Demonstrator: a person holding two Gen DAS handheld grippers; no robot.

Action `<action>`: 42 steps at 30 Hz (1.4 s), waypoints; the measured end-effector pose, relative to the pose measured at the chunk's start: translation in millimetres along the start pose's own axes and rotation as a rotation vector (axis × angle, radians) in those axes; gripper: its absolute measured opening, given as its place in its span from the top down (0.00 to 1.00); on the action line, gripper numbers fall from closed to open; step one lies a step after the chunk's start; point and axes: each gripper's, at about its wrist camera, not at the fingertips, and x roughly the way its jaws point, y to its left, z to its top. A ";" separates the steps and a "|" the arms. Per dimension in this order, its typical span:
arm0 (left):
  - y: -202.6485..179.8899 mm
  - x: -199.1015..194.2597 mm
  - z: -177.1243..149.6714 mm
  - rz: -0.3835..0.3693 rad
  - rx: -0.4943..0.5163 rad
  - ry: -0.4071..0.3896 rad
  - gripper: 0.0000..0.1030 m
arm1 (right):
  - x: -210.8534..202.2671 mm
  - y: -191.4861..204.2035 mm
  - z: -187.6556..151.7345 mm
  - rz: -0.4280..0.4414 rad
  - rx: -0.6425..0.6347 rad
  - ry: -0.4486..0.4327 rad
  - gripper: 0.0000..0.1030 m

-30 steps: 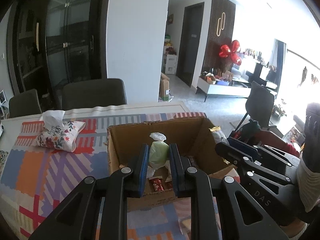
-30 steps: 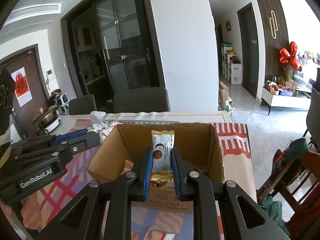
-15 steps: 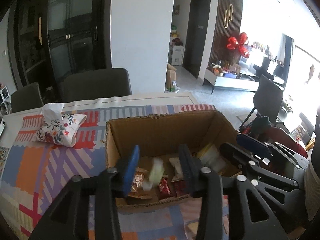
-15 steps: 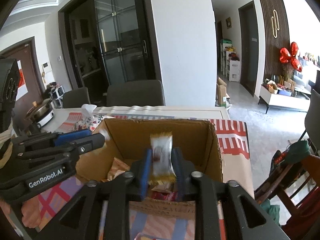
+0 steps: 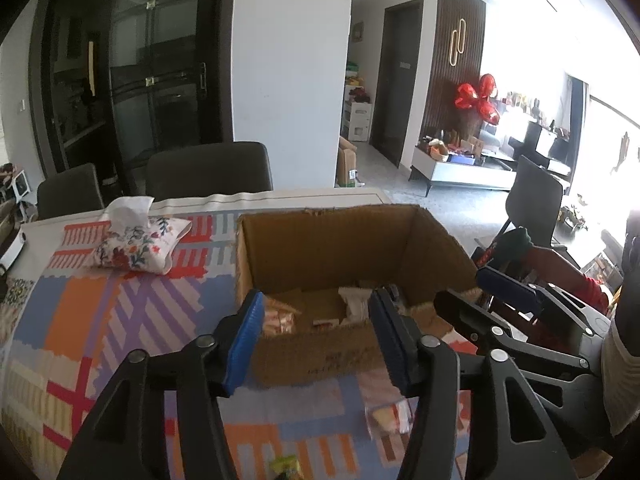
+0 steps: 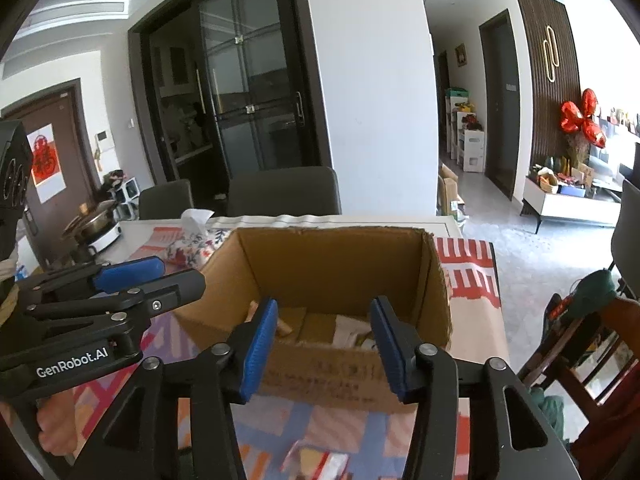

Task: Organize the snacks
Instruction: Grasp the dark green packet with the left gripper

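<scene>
My left gripper (image 5: 316, 332) stood spread in the lower middle of its frame, its jaws having just been opening, with nothing between the blue pads. My right gripper (image 6: 324, 340) was the same: jaws just opened, nothing pinched. Both pointed at the open cardboard box (image 5: 320, 240), which sat on the patterned tablecloth (image 5: 120, 312) at mid-frame. The snacks (image 5: 280, 318) lay loose on the box floor, a white packet (image 5: 354, 304) among them. Another wrapped snack (image 5: 390, 416) lay on the cloth in front of the box, lower right. A floral tissue pouch (image 5: 136, 246) rested at the left, well apart from the box.
</scene>
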 end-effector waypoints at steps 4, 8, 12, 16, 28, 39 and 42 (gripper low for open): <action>3.6 -13.7 -18.1 0.015 -0.016 0.008 0.43 | -11.2 8.0 -14.3 0.019 -0.006 -0.001 0.48; 7.3 -23.2 -34.1 0.045 -0.041 0.019 0.40 | -20.5 17.4 -30.0 0.029 -0.021 -0.004 0.48; 11.1 -31.1 -52.6 0.081 -0.073 0.034 0.34 | -25.4 22.3 -45.8 0.044 -0.014 0.004 0.45; 12.7 -36.5 -73.4 0.119 -0.098 0.056 0.29 | -27.2 22.1 -60.7 0.049 -0.009 0.024 0.41; 19.3 -16.4 -143.0 0.096 -0.223 0.228 0.28 | -15.4 21.0 -120.7 0.055 0.019 0.198 0.41; 32.7 13.6 -181.1 0.062 -0.368 0.358 0.28 | 1.8 21.4 -151.7 0.030 0.018 0.298 0.41; 34.8 18.8 -184.3 0.075 -0.376 0.360 0.29 | 7.3 20.7 -156.6 0.023 0.022 0.319 0.41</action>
